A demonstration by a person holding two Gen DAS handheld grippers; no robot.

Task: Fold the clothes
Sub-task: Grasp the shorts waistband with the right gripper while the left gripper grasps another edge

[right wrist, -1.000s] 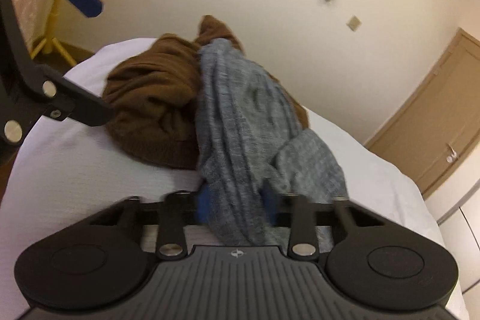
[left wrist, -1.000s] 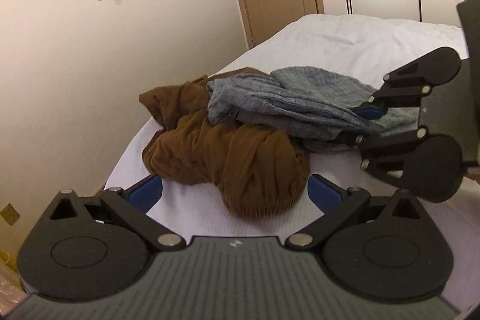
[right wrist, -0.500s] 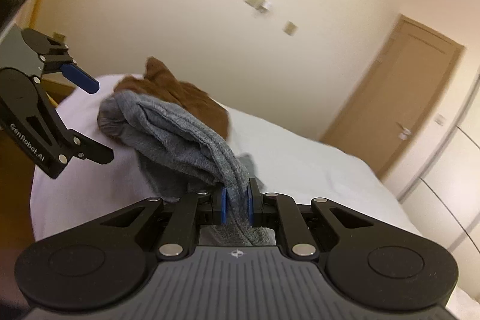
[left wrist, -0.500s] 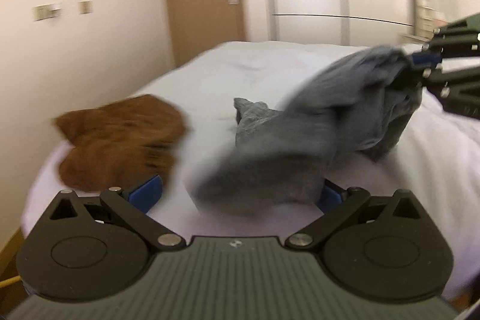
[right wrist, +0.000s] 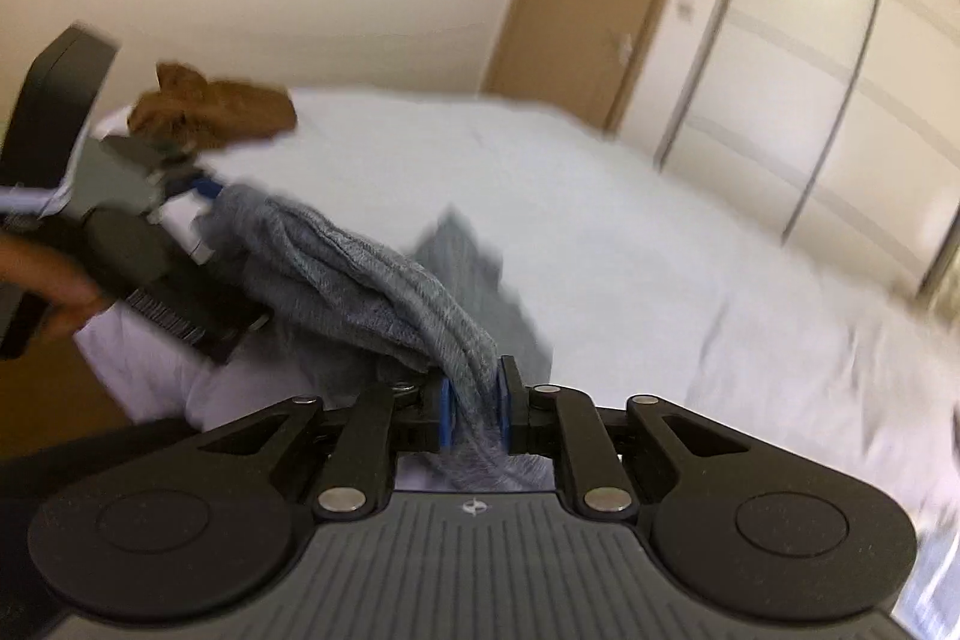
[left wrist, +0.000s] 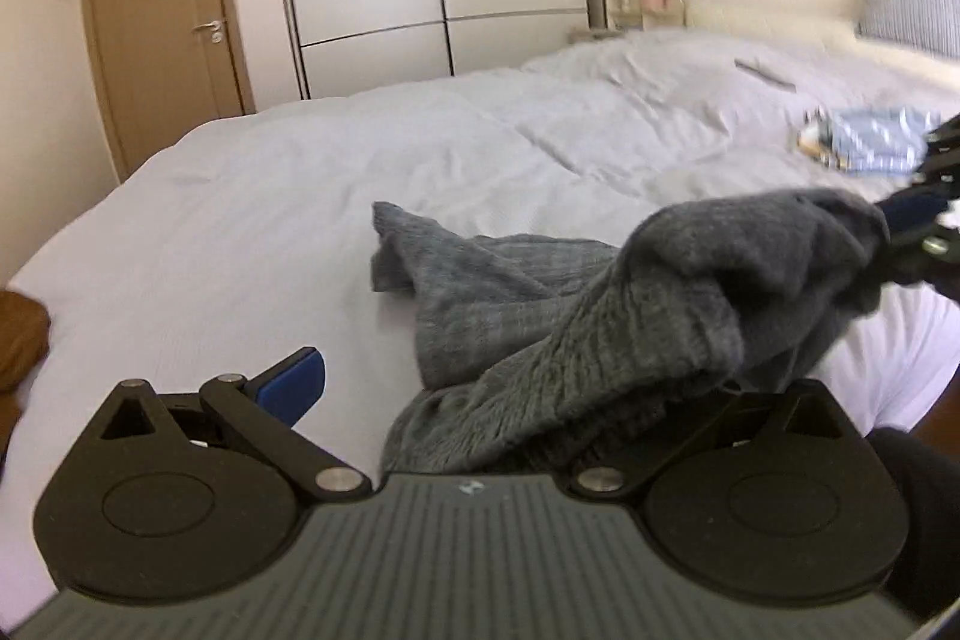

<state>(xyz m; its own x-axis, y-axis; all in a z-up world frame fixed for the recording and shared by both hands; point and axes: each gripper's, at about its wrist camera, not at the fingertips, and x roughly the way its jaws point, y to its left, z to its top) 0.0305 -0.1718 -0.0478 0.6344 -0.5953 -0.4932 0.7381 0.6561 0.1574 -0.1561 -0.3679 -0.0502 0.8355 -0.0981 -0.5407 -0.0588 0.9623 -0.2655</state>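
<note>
The bed [left wrist: 336, 172] carried a grey knit [left wrist: 600, 316], part lying at centre, part hoisted toward 3 o'clock. The knit looked soft, limp and light, likely to sag; hems or shoulder seams seemed the sound places to take hold. The right gripper [right wrist: 472, 403] was clamped on a bunched fold. The left gripper [left wrist: 480, 388] stood wide, cloth draped across it, its right finger hidden. The brown garment [right wrist: 216, 109] lay at 10 o'clock, blurred.
</note>
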